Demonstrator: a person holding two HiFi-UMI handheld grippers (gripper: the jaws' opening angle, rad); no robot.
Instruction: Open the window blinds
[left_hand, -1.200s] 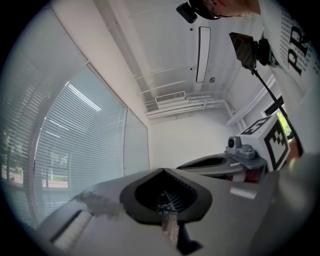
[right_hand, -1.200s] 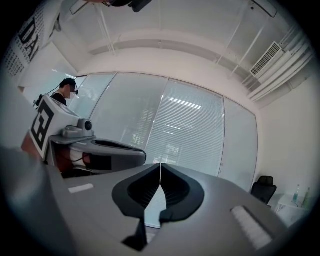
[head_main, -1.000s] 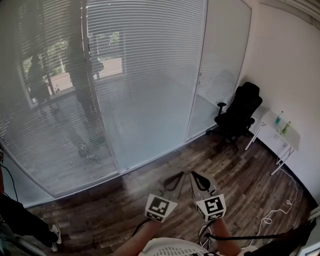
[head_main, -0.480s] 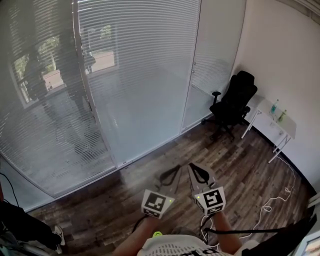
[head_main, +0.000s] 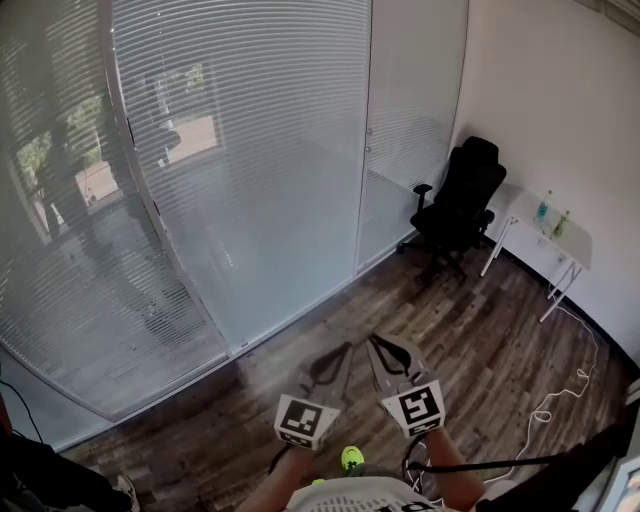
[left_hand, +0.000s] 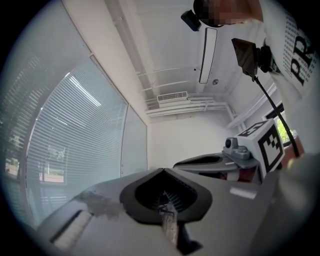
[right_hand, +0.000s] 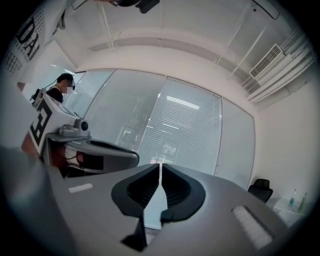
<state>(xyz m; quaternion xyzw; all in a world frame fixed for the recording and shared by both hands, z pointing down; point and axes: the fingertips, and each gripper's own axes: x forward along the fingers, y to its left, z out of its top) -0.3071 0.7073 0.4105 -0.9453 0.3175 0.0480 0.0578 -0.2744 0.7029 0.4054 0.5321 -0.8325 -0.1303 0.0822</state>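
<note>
Head view first: window blinds hanging full length ahead and to the left, slats down and only partly see-through, well apart from both tools. Low over the wooden floor, side by side: left hand-held gripper pressed together and empty; right hand-held gripper parted by a sliver, jaws just been opening, nothing between them.

Likely handling: thin, light, springy slats, easily kinked if pinched, so best not gripped at all. Better taken by a tilt wand, cord or knob, though none made out from here. Only a small fitting on the frame post, too small to tell what for. Probably slippery in hard jaws, a thin cord or slim knob; calls for a firm pinch and a steady pull or twist, no jerk.

Writing: a black square pattern on each marker cube, no words. In the left gripper view, big black letters "PR" on a white shirt, the rest cut off. In the right gripper view, more shirt lettering at the upper left edge, not safely readable. No brand visible on the blinds, the black office chair, or the bottles on the white worktop.
</note>
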